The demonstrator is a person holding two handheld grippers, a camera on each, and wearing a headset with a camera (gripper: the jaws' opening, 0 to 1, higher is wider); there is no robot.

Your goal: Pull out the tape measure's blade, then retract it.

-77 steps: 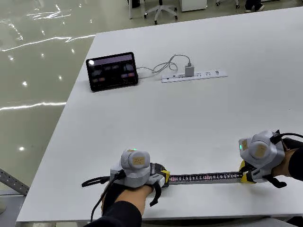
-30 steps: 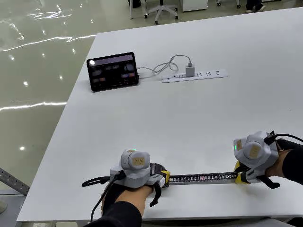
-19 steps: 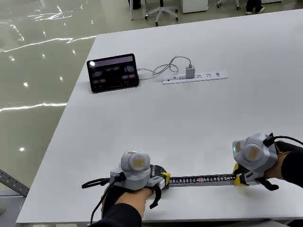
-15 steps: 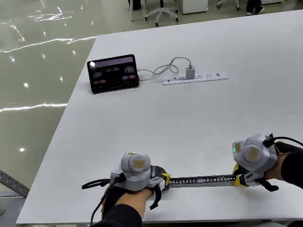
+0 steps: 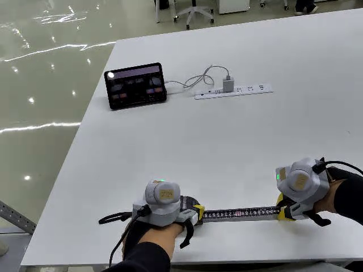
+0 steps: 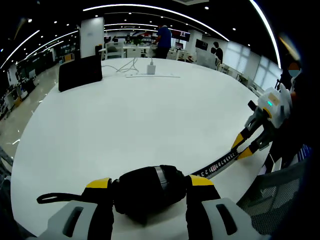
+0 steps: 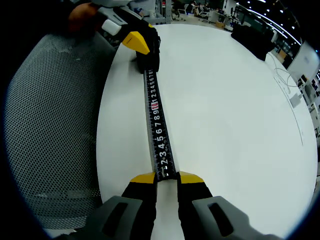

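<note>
So, white desk [image 5: 227, 141]: black round tape measure case [image 6: 150, 195] sits by desk's near edge, clamped btwn jaws of left tool [image 6: 149, 182]. Black numbered blade [image 7: 157, 135] lies flat along that edge, out a good stretch. Right tool [image 7: 167, 177] is pinched narrow on blade tip. Pull prob done or nearly; retract not yet done.

Black tape measure case [image 6: 145, 195]; black blade [image 7: 156, 115], white numerals, one red mark. Grey left gripper [image 6: 150, 182] and right gripper [image 7: 165, 177], yellow-tipped black jaws. White table [image 5: 227, 141], black tablet [image 5: 135, 85], white power strip [image 5: 249, 89].
</note>
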